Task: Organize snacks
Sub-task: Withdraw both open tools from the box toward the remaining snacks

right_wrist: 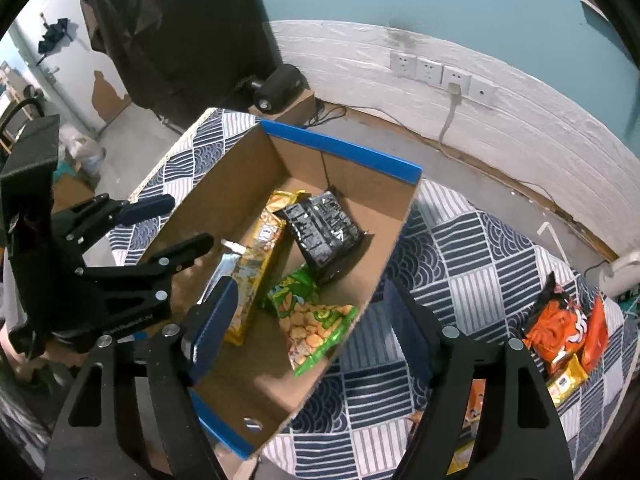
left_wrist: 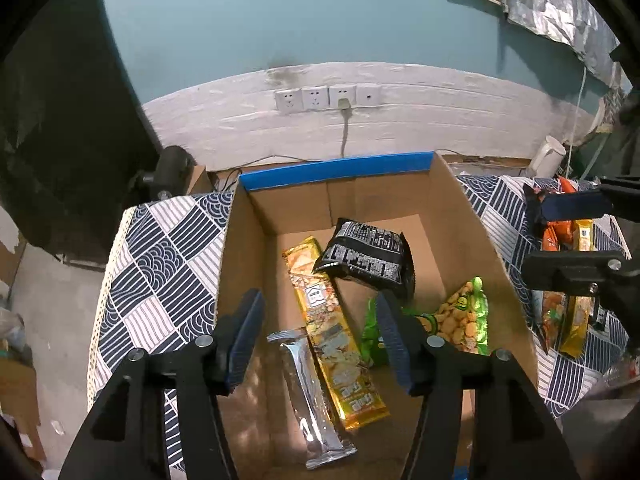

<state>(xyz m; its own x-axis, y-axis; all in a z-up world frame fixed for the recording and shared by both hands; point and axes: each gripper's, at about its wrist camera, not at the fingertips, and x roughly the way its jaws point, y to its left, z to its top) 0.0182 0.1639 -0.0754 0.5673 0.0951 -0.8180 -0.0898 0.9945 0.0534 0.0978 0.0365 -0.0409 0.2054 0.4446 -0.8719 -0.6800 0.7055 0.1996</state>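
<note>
An open cardboard box point(left_wrist: 240, 264) point(right_wrist: 376, 240) with blue rims stands on the patterned tablecloth. In it lie a long gold bar point(left_wrist: 332, 332) point(right_wrist: 260, 264), a silver bar point(left_wrist: 308, 396) point(right_wrist: 224, 264), a black pouch point(left_wrist: 366, 258) point(right_wrist: 324, 232) and a green snack bag point(left_wrist: 460, 320) point(right_wrist: 312, 324). My left gripper point(left_wrist: 316, 344) point(right_wrist: 176, 220) is open and empty above the box's near left part. My right gripper point(right_wrist: 308, 332) point(left_wrist: 576, 232) is open and empty over the box's right wall. Orange and gold snack packs point(right_wrist: 564, 328) point(left_wrist: 564, 276) lie on the cloth to the right.
The tablecloth point(left_wrist: 160, 264) point(right_wrist: 472, 264) covers a small table. A white wall with sockets point(left_wrist: 328, 98) point(right_wrist: 440, 72) and a plugged cable is behind. A black camera-like device point(right_wrist: 276, 88) sits on a small carton at the back left. Floor clutter lies left.
</note>
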